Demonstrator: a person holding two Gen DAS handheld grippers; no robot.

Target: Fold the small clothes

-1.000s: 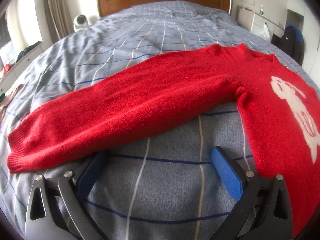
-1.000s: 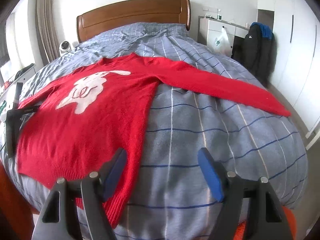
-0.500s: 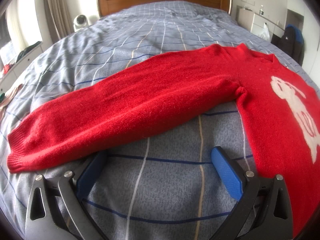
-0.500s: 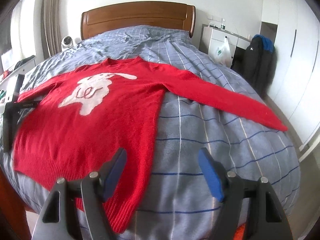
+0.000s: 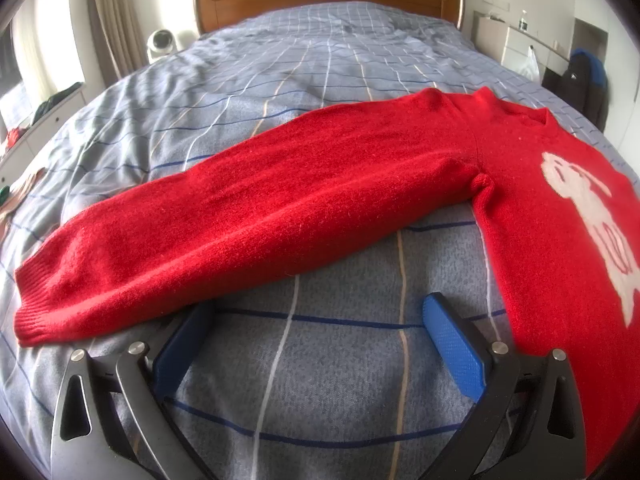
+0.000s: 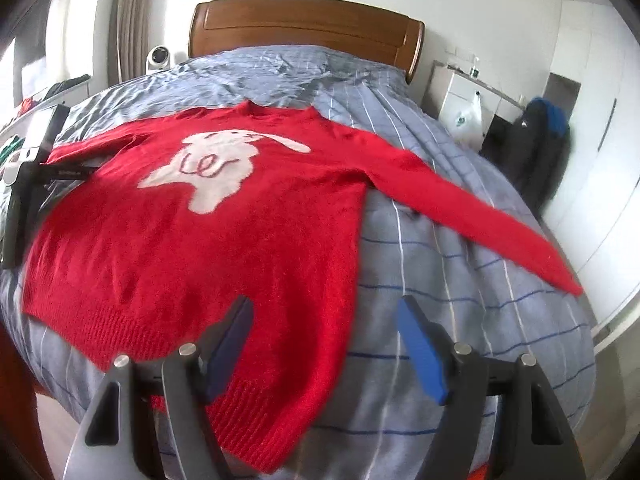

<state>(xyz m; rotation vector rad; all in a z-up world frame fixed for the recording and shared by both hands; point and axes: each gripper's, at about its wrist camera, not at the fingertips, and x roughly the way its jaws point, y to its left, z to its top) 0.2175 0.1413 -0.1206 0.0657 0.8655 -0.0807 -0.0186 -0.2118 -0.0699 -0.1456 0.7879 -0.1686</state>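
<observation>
Since the earlier frames, only the right wrist view had shifted: the red sweater (image 6: 224, 236) sat more centred and its hem corner now lay between the spread blue pads, while the left view stayed as it was. Nearest the lens in the right view, the right gripper (image 6: 324, 344) hung with jaws released, gripping nothing, over the sweater's lower right corner at the foot edge of the bed. In the left view, the left gripper (image 5: 316, 340) likewise stood wide apart and empty, its left pad (image 5: 180, 344) tucked just under the lower edge of the outstretched sleeve (image 5: 240, 216). Beyond, the sweater lay flat and face up on the blue checked bedspread (image 6: 440, 280), its white animal motif (image 6: 216, 164) mid-frame, the other sleeve (image 6: 480, 216) running toward the right edge. Farthest off stood the wooden headboard (image 6: 304, 28) at top centre and a dark jacket (image 6: 540, 148) at the right.
</observation>
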